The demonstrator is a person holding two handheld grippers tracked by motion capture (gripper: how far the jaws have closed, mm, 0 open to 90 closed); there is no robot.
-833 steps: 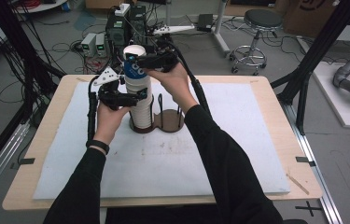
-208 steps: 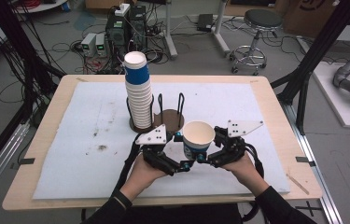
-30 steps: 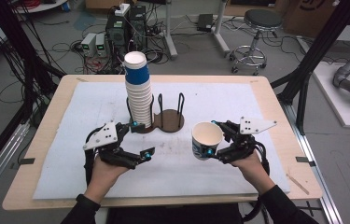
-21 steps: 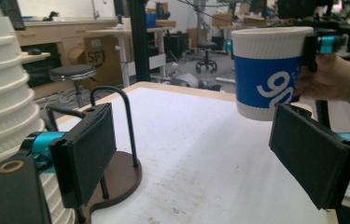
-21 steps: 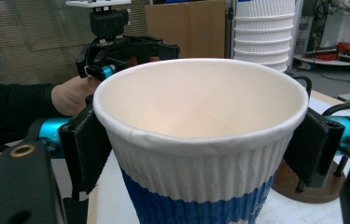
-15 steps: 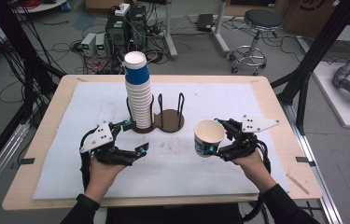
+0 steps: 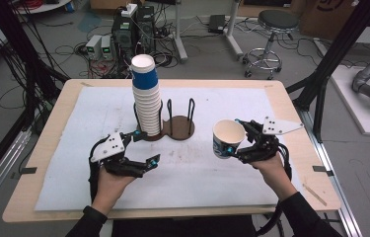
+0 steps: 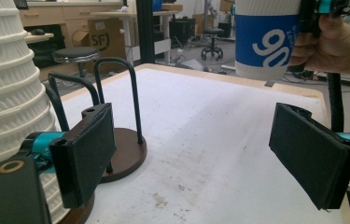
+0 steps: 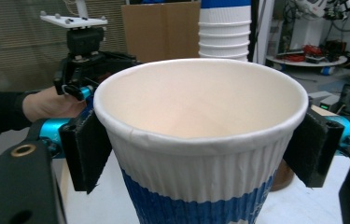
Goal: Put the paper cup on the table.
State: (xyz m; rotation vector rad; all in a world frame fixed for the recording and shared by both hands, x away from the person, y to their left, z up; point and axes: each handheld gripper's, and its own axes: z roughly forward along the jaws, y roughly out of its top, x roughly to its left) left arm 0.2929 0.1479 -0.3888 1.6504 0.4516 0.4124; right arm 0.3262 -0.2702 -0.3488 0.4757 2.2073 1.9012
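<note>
Cup point(image 7: 228, 138) in right gripper point(image 7: 239, 140), near table edge point(image 7: 305, 143)

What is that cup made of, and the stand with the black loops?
The cup looks like paper: matte, ribbed white wall, blue band, rolled rim. The stand seems to have a brown wooden base, smooth and a bit shiny, and thin black loops, probably painted metal wire.

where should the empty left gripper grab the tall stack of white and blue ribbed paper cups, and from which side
Grip the top cup's blue band, coming level from the near side: the tall stack of white and blue ribbed paper cups stands upright, and the dark wire holder blocks its right. The left gripper is open.
</note>
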